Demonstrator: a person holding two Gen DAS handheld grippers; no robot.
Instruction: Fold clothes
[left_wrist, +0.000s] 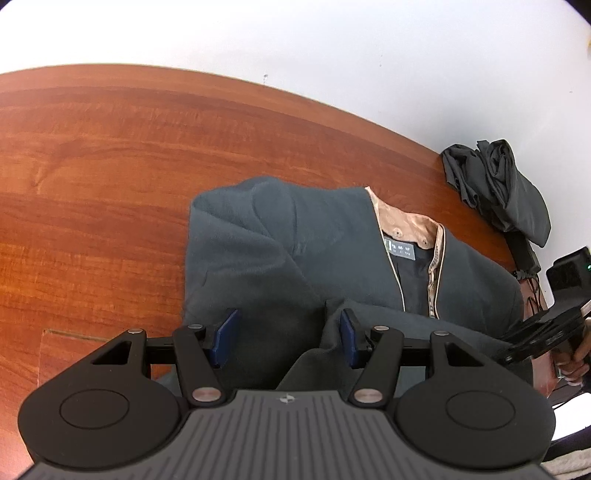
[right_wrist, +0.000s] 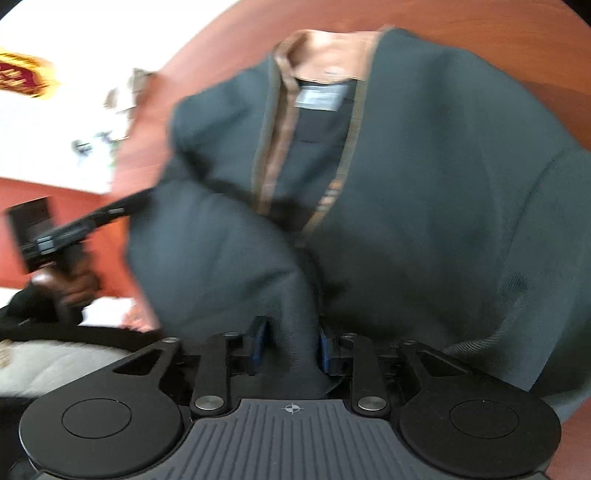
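**Left wrist view: jacket half-folded on the table, right gripper clamped on cloth**

Your left gripper (left_wrist: 288, 338) has its blue pads spread wide, released, hovering just over the near part of the dark grey jacket (left_wrist: 295, 258). The jacket lies on the reddish wooden table (left_wrist: 92, 166), collar away from you, its tan lining (left_wrist: 402, 221) and a grey label (left_wrist: 400, 250) showing at the neck. A bundle of dark cloth (left_wrist: 498, 184) sits at the table's far right edge, well apart from the jacket.

Your right gripper (right_wrist: 290, 350) is clenched on a raised fold of the jacket (right_wrist: 424, 166), fabric bunched between the pads. That view is blurred. Your left hand (right_wrist: 74, 284) shows there, gripping its tool's handle at the left.
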